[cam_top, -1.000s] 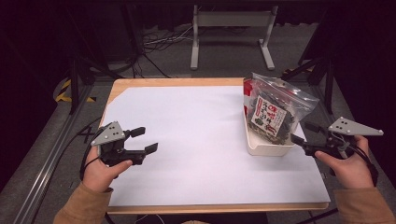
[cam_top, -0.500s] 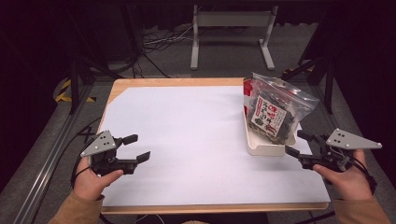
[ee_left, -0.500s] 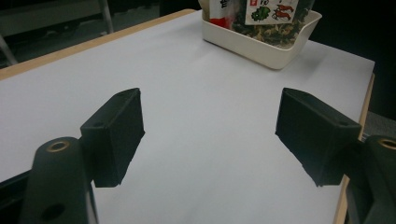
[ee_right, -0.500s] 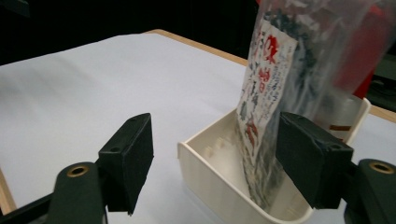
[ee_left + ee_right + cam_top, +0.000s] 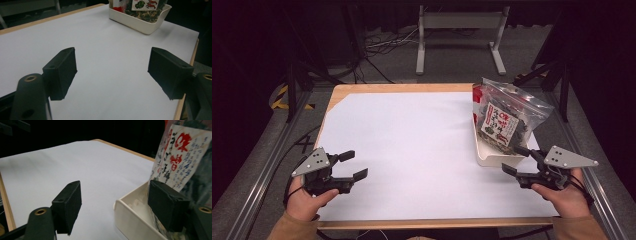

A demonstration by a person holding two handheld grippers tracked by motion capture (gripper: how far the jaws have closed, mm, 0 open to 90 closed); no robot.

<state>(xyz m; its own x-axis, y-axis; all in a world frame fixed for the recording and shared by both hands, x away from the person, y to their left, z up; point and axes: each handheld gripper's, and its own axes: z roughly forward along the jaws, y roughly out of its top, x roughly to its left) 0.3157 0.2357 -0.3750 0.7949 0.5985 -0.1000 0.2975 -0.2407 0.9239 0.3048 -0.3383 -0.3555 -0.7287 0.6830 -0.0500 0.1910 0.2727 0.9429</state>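
A clear bag of dark dried food with a white and red label (image 5: 504, 117) stands tilted in a cream tray (image 5: 492, 159) at the table's right side. My right gripper (image 5: 513, 159) is open just in front of the tray's near end, and its jaws hold nothing. In the right gripper view the tray's corner (image 5: 135, 217) and the bag (image 5: 180, 162) lie just past my open right gripper (image 5: 115, 202). My left gripper (image 5: 354, 165) is open and empty over the white sheet near the front left. In the left gripper view my left gripper (image 5: 112, 67) faces bare sheet, with the tray (image 5: 145, 23) far off.
A white sheet (image 5: 412, 145) covers the wooden table, whose edge (image 5: 422, 222) runs along the front. Metal rails flank the table on both sides. A grey stand (image 5: 457, 35) and cables lie on the floor behind it.
Both hands have come down and back toward the table's front edge. The right gripper has also shifted left, to the tray's near end. Both stay open and empty.
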